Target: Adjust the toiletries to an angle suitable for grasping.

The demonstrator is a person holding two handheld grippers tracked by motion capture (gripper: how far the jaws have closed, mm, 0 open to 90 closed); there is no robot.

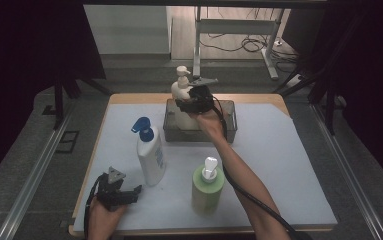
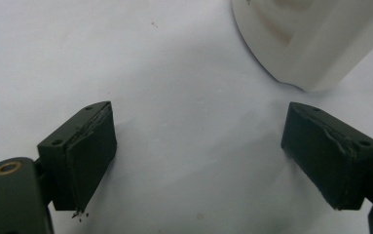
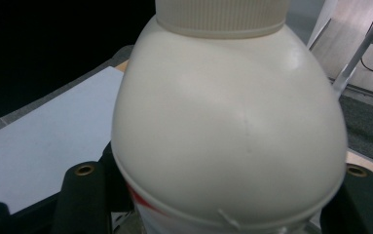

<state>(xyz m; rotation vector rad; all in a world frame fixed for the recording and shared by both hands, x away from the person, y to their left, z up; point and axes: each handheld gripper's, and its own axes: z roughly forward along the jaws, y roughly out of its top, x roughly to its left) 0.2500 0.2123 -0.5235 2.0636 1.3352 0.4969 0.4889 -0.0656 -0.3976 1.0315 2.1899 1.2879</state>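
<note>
High view: bottles [image 1: 150, 155] near bin [image 1: 229, 131]

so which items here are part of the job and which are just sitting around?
In the job: cream pump bottle, gripped by the right tongs; grey bin it stands in.
Lying about: blue-capped bottle, green bottle, left tongs open on the table.

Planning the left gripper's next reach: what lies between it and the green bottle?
In the high view, bare white mat lies between the left gripper and the green bottle; the blue-capped bottle stands just behind that stretch.
</note>
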